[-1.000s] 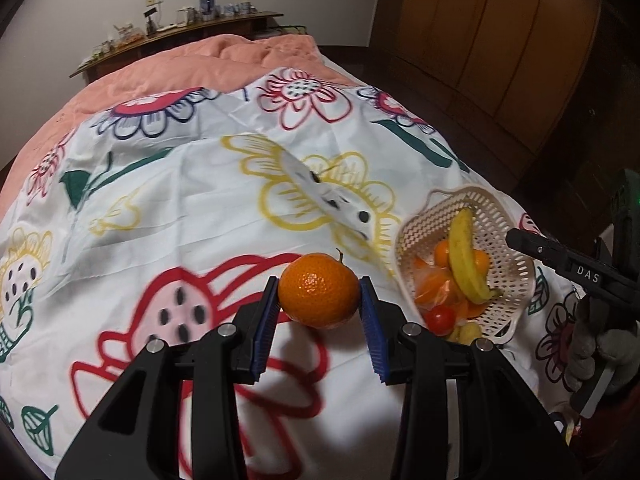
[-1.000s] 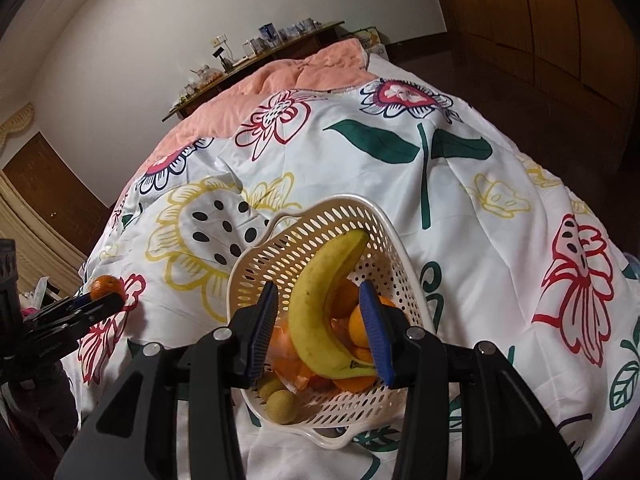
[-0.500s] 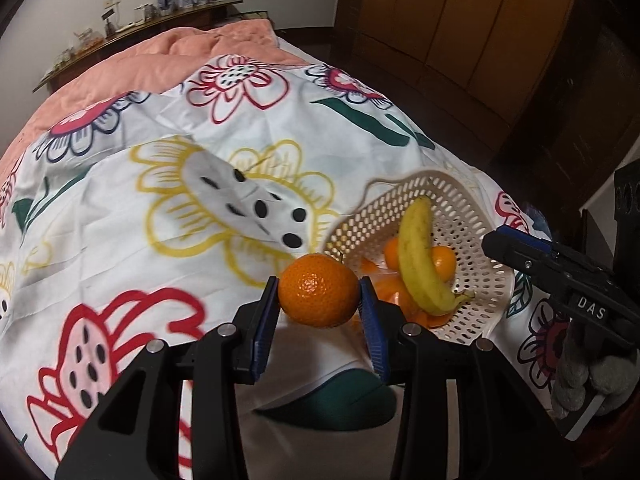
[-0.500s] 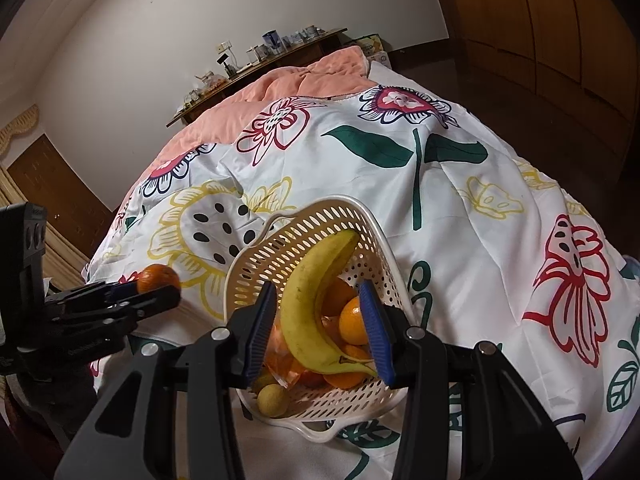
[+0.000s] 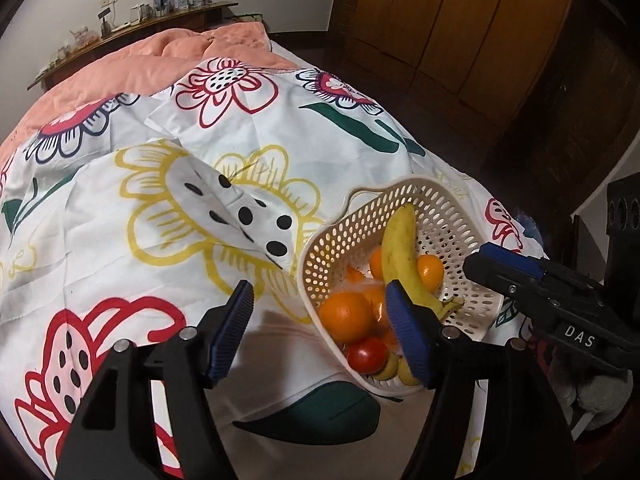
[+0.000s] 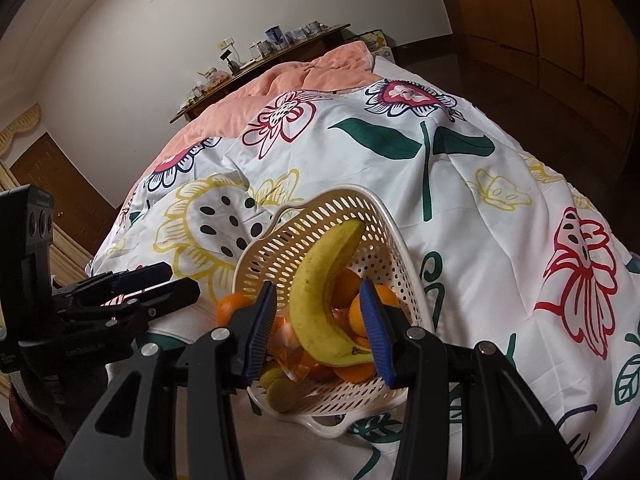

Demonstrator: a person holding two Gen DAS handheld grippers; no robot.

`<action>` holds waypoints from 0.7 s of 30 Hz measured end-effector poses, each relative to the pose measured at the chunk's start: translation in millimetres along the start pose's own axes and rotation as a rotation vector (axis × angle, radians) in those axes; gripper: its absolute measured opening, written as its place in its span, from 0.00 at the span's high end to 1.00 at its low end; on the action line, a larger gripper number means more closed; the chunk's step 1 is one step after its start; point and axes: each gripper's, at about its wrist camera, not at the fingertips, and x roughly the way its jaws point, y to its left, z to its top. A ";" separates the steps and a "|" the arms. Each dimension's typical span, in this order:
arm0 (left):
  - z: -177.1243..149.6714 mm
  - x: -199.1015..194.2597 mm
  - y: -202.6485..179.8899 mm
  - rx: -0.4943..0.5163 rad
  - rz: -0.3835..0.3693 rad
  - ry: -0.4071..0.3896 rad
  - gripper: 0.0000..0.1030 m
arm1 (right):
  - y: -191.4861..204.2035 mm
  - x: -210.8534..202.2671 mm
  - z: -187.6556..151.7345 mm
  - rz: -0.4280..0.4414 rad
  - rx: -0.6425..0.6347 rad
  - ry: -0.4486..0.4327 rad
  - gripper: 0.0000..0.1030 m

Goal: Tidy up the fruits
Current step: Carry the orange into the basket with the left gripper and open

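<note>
Opening, left tongs (image 5: 320,332) grip nothing; right tongs' (image 6: 320,334) hold on basket (image 6: 400,248) unclear.

wall (image 6: 160,40): white | wardrobe (image 5: 460,20): wooden | shelf (image 5: 132,28): cluttered | floor (image 5: 560,140): dark

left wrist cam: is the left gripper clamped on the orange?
No. The left gripper jaws are opening with clear gaps beside the orange, which sits at the basket rim among the other fruit.

Both wrist views — shared basket (image 5: 404,196) below
</note>
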 end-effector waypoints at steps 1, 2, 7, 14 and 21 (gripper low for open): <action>-0.2 -0.7 1.3 -0.006 0.000 -0.001 0.32 | 0.6 -0.6 -0.3 -0.001 -0.001 0.000 0.57; -0.8 -1.8 3.7 -0.015 0.001 -0.003 0.32 | 0.8 -0.9 -0.3 -0.001 -0.002 -0.001 0.57; -6.2 -6.5 16.8 -0.051 0.015 -0.008 0.32 | 2.0 -0.9 -1.2 0.000 -0.003 0.004 0.56; -16.5 -26.5 27.5 -0.056 0.089 -0.054 0.28 | 18.7 2.5 -6.6 0.014 -0.030 0.026 0.52; -28.1 -45.0 28.5 -0.015 0.190 -0.117 0.16 | 32.5 1.8 -10.0 0.014 -0.049 0.041 0.37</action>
